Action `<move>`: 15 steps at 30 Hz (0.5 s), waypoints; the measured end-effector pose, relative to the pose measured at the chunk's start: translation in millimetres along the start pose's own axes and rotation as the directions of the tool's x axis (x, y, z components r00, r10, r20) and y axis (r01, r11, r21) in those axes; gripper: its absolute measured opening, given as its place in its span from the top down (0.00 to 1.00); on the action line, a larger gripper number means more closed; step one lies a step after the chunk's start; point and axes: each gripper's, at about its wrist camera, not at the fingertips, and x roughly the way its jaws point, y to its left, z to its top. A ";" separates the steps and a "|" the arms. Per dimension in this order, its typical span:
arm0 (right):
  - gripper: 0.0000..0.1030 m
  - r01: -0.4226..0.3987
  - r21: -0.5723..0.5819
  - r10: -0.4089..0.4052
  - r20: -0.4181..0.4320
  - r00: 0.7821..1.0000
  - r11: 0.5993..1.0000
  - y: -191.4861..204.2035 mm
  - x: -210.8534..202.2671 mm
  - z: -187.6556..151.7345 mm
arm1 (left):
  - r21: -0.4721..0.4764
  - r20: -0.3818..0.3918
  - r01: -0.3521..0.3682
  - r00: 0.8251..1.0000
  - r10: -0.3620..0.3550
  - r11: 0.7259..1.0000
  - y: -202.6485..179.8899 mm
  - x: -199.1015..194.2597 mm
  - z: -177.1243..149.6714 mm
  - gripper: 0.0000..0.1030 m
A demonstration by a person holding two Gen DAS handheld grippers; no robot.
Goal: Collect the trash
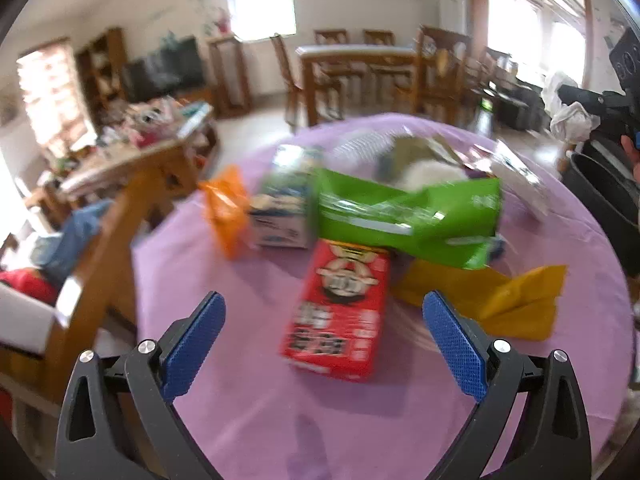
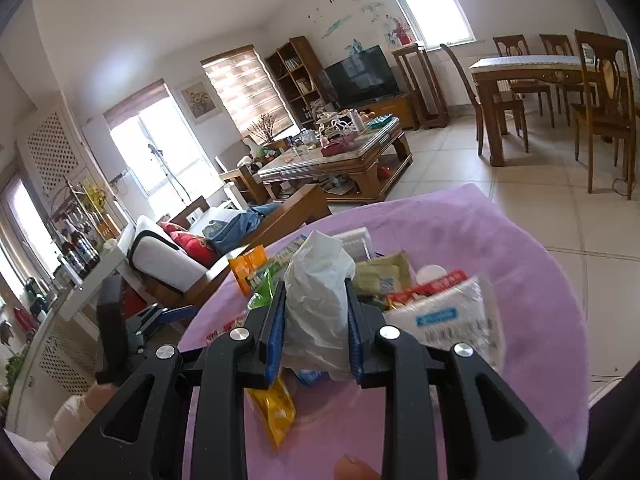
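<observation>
Pinching tissue [image 2: 318, 300] in right gripper [image 2: 316, 320]; left gripper [image 1: 322, 320] agape, best closed squarely around red box [image 1: 340, 308] at 12 o'clock.

A matt lilac cloth tabletop [image 1: 248, 408] with a soft, slightly fuzzy nap carries the litter. At its centre lies a red printed cardboard box [image 1: 340, 312], smooth with a faint sheen; at 12 o'clock from it a glossy green plastic wrapper [image 1: 412, 216], creased and reflective; at 3 o'clock a matt yellow folded paper sheet [image 1: 516, 300]. The left gripper [image 1: 324, 328] has matt black plastic arms, knurled blue pads and bright metal screws. The right gripper [image 2: 316, 320] clamps thin crinkled white plastic film [image 2: 316, 292].
</observation>
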 end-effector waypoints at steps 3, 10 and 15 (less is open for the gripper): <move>0.74 -0.004 0.003 0.004 -0.004 1.000 1.000 -5.9 -6.8 -4.1 | -0.003 -0.095 0.018 0.995 -0.019 1.000 -0.3 20.5 -1.2 0.42; 0.74 -0.005 0.013 0.006 -0.032 0.999 1.000 -24.1 -11.5 -15.9 | -0.104 -0.087 0.039 0.995 -0.048 0.994 14.8 17.3 1.9 0.51; 0.74 0.019 0.040 -0.020 0.038 0.999 0.999 -44.6 -47.9 -15.8 | -0.135 0.080 0.119 0.991 -0.109 0.984 -9.9 -44.2 19.1 0.51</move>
